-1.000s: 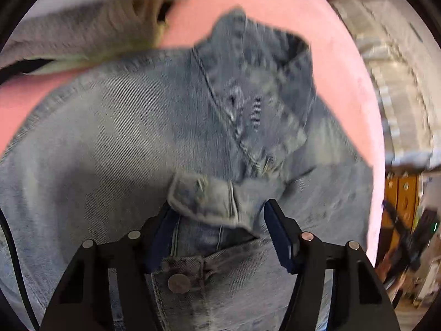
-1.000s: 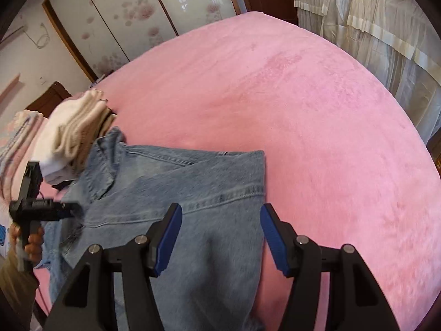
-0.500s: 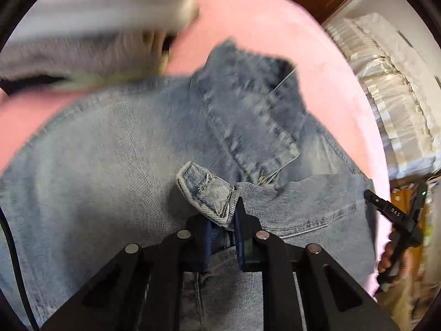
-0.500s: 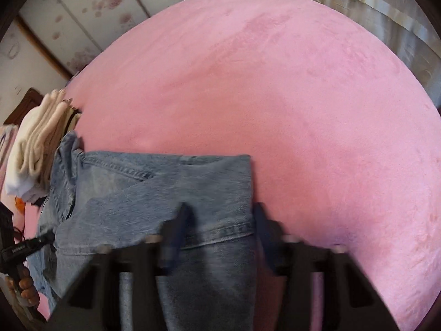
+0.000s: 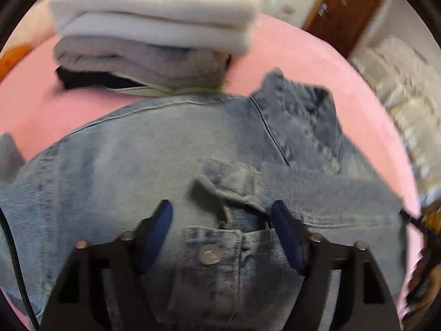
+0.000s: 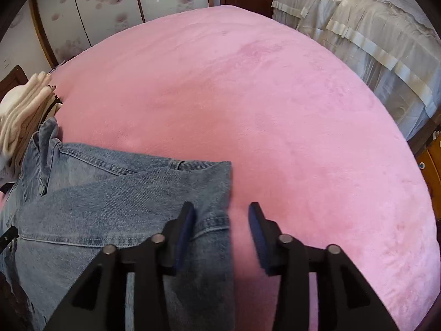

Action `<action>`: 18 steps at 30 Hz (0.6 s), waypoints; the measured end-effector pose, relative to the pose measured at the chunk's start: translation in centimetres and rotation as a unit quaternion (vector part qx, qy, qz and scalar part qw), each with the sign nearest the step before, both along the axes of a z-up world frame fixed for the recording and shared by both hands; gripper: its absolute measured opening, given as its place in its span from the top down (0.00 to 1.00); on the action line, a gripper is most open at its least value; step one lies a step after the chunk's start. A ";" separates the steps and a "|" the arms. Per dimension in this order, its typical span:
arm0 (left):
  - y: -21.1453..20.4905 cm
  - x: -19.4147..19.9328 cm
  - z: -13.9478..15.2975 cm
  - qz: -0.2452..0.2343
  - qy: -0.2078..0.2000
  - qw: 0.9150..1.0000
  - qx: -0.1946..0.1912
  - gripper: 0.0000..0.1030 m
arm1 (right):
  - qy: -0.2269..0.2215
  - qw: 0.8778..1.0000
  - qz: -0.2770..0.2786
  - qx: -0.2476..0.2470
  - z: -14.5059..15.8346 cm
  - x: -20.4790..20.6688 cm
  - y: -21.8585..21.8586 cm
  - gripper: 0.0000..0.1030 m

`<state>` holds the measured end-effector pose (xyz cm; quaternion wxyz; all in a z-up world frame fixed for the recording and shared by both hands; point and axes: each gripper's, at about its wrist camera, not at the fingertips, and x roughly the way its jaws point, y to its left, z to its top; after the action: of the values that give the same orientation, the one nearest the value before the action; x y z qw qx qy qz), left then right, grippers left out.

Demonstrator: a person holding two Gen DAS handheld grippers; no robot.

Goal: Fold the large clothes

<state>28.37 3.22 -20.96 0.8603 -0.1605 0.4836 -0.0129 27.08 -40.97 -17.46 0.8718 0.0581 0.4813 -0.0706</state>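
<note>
A blue denim jacket (image 5: 132, 151) lies spread on the pink bed (image 6: 261, 104). In the left wrist view its folded-over cuff (image 5: 231, 184) and a metal button (image 5: 209, 253) sit between the fingers of my left gripper (image 5: 222, 211). The jaws are opening and the pads stand clear of the cloth. In the right wrist view the jacket (image 6: 110, 193) ends at a straight side edge. My right gripper (image 6: 220, 211) straddles that edge, one finger over denim and the other over the bed. Its jaws are opening too, with no pad pressing on the cloth.
A stack of folded white and grey clothes (image 5: 154, 27) sits just beyond the jacket's collar, also the stack (image 6: 19, 115) at the left in the right wrist view. Beyond the bed stand floral sliding doors (image 6: 96, 8), a brown door (image 5: 344, 5) and a grey-covered bed (image 6: 358, 27).
My left gripper pinched the cuff half a second ago and has now let it go, with the view tilted up toward the stack. My right gripper narrowed over the jacket's edge, then widened again.
</note>
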 end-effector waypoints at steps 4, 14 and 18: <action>3.2 -0.4 2.6 0.025 -0.013 0.999 -0.018 0.29 | -0.032 0.999 0.028 -0.030 1.9 -1.9 1.3 0.59; -3.9 1.6 3.5 -0.050 -0.019 0.998 -0.024 0.86 | -0.053 0.992 0.112 -0.008 3.9 -2.4 11.2 0.63; -7.6 1.9 2.1 -0.059 -0.005 0.998 -0.022 0.85 | -0.040 0.990 0.136 0.024 2.7 -1.4 15.1 0.63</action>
<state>30.23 -4.39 -18.90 0.8568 -0.1503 0.4875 -0.0750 25.66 -25.84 -14.80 0.8903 0.0160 0.4508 0.0626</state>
